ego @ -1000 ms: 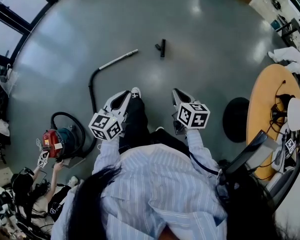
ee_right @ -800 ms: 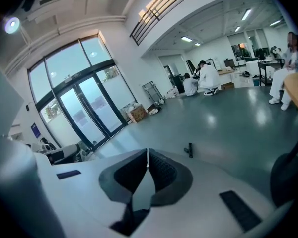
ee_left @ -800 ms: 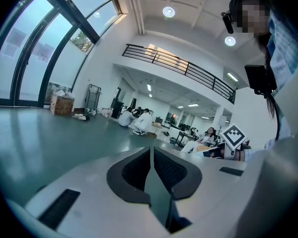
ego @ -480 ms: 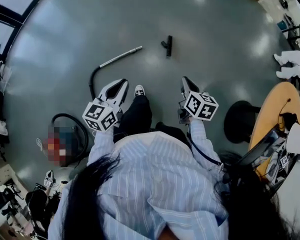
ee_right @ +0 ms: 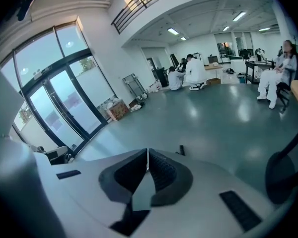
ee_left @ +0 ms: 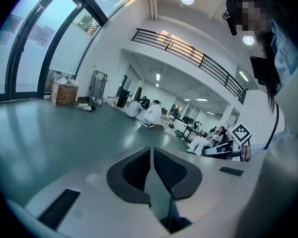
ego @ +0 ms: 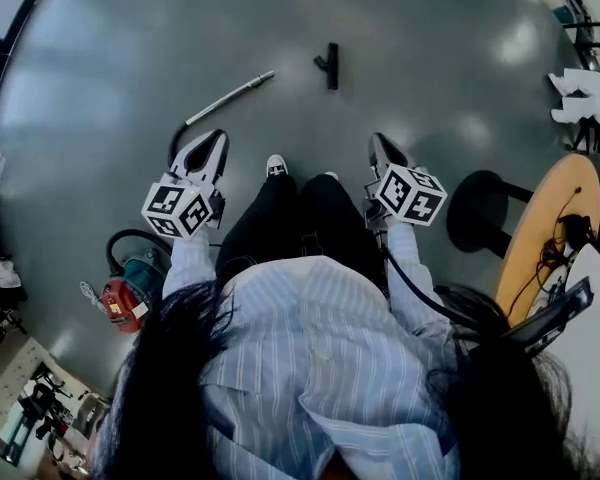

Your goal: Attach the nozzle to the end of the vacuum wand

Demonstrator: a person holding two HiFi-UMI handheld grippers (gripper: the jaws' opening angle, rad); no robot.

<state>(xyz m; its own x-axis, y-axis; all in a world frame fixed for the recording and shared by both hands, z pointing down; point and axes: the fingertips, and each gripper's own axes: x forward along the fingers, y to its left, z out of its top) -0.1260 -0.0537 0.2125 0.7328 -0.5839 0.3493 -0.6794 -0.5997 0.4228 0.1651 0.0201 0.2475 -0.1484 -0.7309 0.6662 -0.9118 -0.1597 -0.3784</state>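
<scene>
The black nozzle (ego: 330, 65) lies on the grey floor ahead of me, apart from the wand. It also shows as a small dark piece (ee_right: 181, 150) just past my right jaws. The silver wand (ego: 232, 96) lies to the nozzle's left, joined to a black hose (ego: 172, 144) that runs back to the red and teal vacuum (ego: 130, 290). My left gripper (ego: 216, 136) is held over the hose end, shut and empty (ee_left: 152, 150). My right gripper (ego: 377, 140) is also shut with nothing in it (ee_right: 148, 151). Neither touches the wand or the nozzle.
A round wooden table (ego: 555, 218) with cables and a black stool (ego: 477, 211) stand at the right. My legs and a white shoe (ego: 275, 165) are between the grippers. Several people sit far across the hall (ee_right: 193, 72). Glass doors (ee_right: 64, 103) lie to the left.
I have walked toward the wand and nozzle, and both grippers have moved forward and a little lower. The vacuum has slid back toward my left side. Both jaws stayed shut.
</scene>
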